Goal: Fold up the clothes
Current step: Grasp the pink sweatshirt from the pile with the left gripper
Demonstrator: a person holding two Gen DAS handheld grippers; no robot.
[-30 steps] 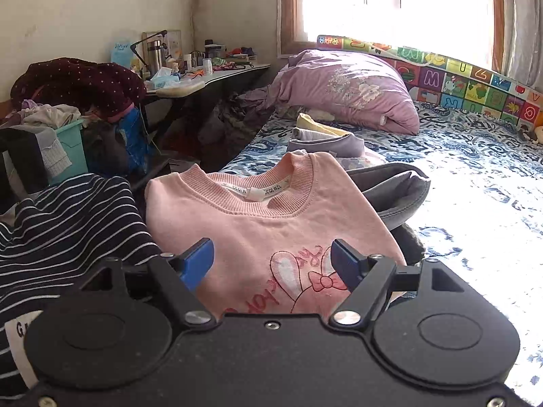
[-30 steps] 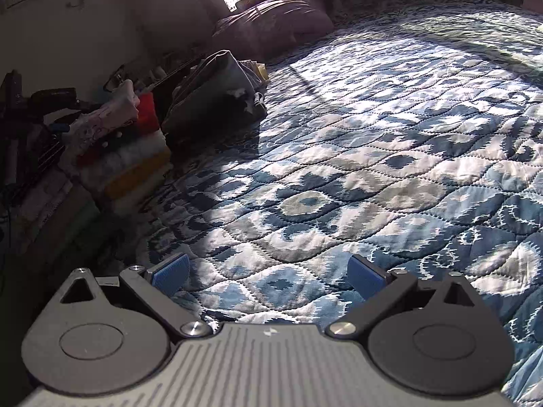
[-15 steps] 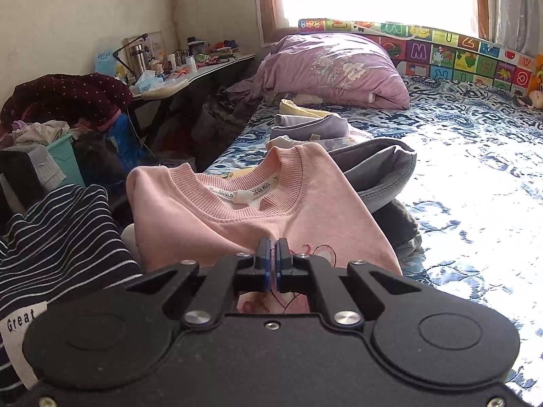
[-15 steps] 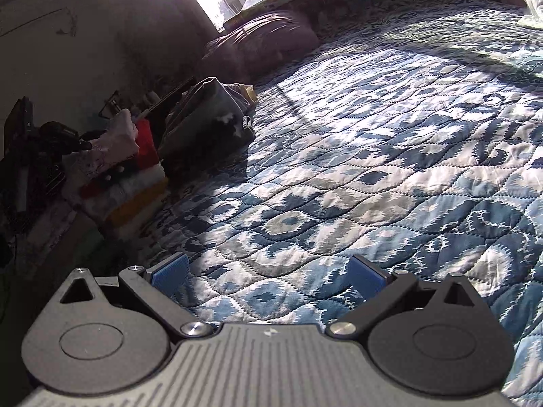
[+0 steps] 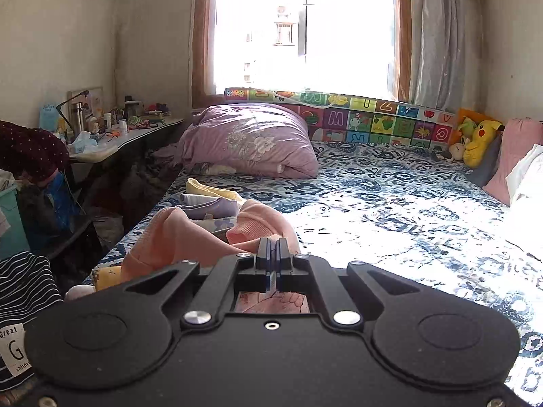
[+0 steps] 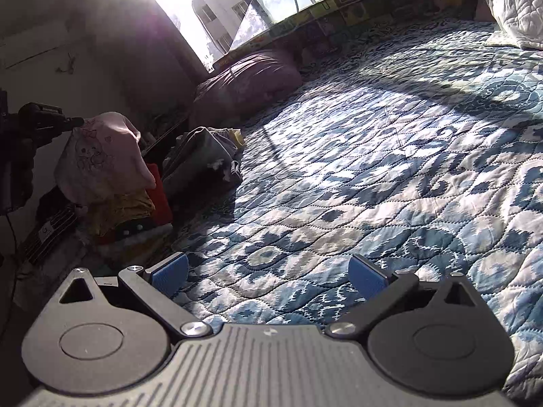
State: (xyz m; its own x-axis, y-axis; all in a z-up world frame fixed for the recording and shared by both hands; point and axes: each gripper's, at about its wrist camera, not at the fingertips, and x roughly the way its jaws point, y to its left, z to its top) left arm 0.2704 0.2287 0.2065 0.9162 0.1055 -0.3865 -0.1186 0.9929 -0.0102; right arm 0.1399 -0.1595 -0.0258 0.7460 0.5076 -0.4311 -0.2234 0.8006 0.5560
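Note:
My left gripper point(image 5: 272, 249) is shut on the front of a pink sweatshirt point(image 5: 183, 237), which hangs bunched below and ahead of the fingers, lifted off the clothes pile. The right wrist view shows the same pink sweatshirt point(image 6: 101, 159) raised at the far left, held by the left gripper point(image 6: 76, 122) above a stack of garments. My right gripper point(image 6: 268, 271) is open, hovering low over the blue patterned quilt point(image 6: 373, 169), with nothing between its blue pads point(image 6: 169, 273).
Folded lilac and yellow garments point(image 5: 210, 200) lie by the bed's left edge, a grey garment point(image 6: 203, 156) nearby. A purple pillow point(image 5: 251, 142), striped top point(image 5: 23, 288), cluttered desk point(image 5: 112, 135), and plush toys point(image 5: 475, 139) surround the bed.
The left gripper went from open to shut on the pink sweatshirt and lifted it up off the pile. The right gripper stayed open and tilted upward slightly.

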